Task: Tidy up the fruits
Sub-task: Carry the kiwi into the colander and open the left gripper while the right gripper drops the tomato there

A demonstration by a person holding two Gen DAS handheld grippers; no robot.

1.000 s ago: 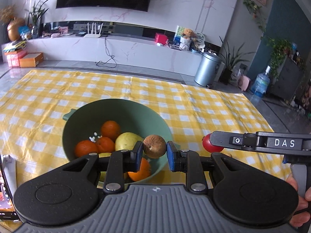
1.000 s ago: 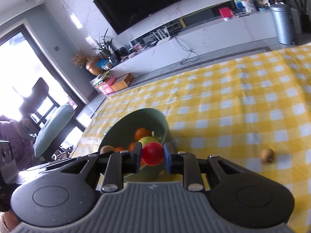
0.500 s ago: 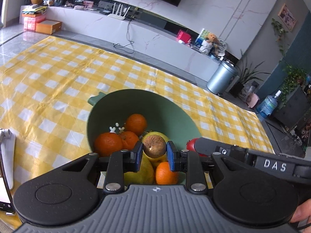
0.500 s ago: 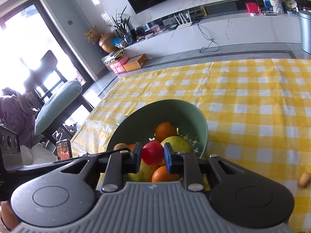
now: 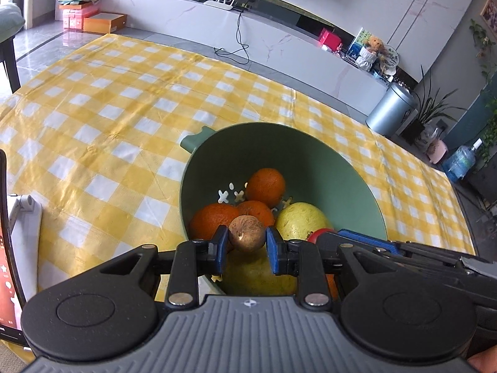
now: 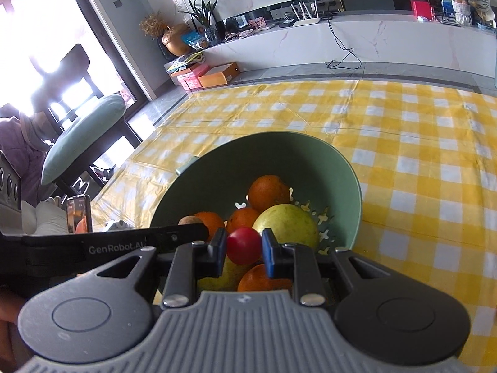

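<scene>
Living room setup here: white marble-look TV console (image 5: 279,40) along the far wall with a router (image 5: 219,3) on it, a silver trash bin (image 5: 389,113) off to one side, and some orange and pink boxes (image 6: 206,76) on the grey tile floor. The tabletop is covered by a yellow-and-white checked cloth (image 5: 118,118), a bit wrinkled.

A green bowl (image 5: 310,155) sits on the cloth with several oranges (image 5: 265,186) and a big yellow-green fruit (image 6: 285,222) piled inside. Both tools hover right over the near rim. The left hand-held gripper (image 5: 247,245) is clamped on a small brown fruit (image 5: 247,233), blue pads snug against both sides. The right hand-held gripper (image 6: 243,250) is pinching a small red fruit (image 6: 243,245) the same way, just above the pile. A phone (image 6: 79,214) stands near the cloth's left edge.
</scene>
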